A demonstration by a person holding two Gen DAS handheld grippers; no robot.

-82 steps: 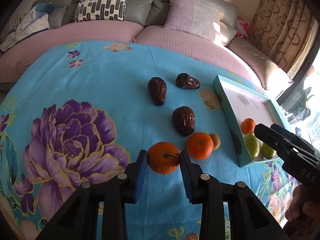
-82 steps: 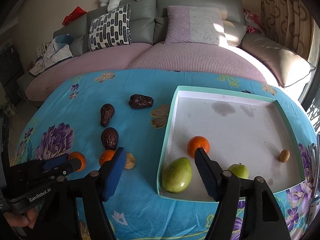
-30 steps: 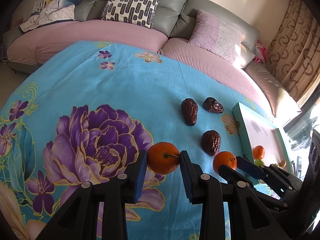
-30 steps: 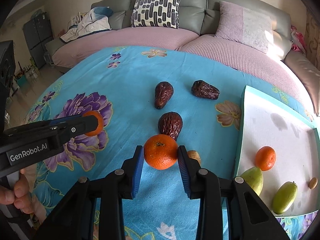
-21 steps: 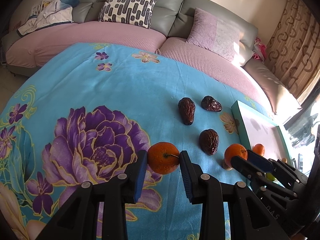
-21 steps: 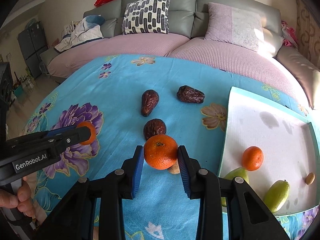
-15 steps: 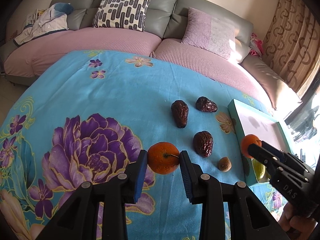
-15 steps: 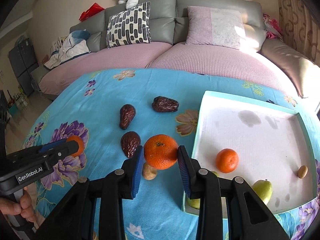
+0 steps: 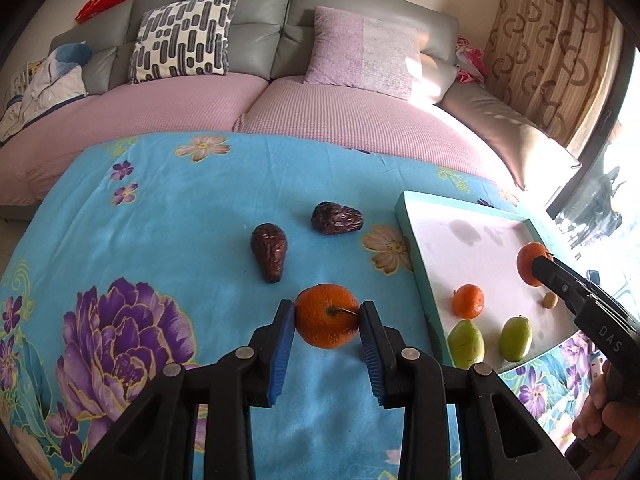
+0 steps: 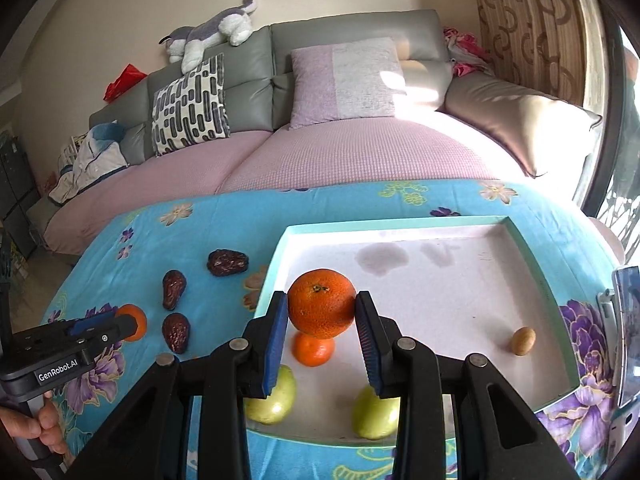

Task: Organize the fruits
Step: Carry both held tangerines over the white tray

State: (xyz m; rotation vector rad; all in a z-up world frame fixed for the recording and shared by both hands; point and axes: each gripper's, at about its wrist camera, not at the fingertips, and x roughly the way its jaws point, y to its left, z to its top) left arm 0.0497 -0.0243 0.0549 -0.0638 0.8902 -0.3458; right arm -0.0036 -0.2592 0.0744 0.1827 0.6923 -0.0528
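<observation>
My left gripper (image 9: 327,320) is shut on an orange with a stem (image 9: 327,315), held above the blue floral cloth, left of the tray. My right gripper (image 10: 322,312) is shut on a second orange (image 10: 322,303) and hovers over the near left part of the teal-rimmed white tray (image 10: 400,224). In the tray lie a smaller orange (image 10: 313,351), two green fruits (image 10: 272,400) (image 10: 374,412) and a small brown fruit (image 10: 523,341). Three dark wrinkled dates (image 10: 228,262) (image 10: 174,283) (image 10: 176,332) rest on the cloth, left of the tray.
The table's blue cloth (image 9: 168,208) has a large purple flower print at the left. A grey and pink sofa (image 9: 280,104) with cushions curves behind the table. A phone (image 10: 626,312) lies on the table right of the tray. A hand (image 9: 604,412) holds the right gripper's handle.
My right gripper has carried its orange rightward from above the cloth to above the tray. The left gripper has kept its orange and drifted a little toward the tray.
</observation>
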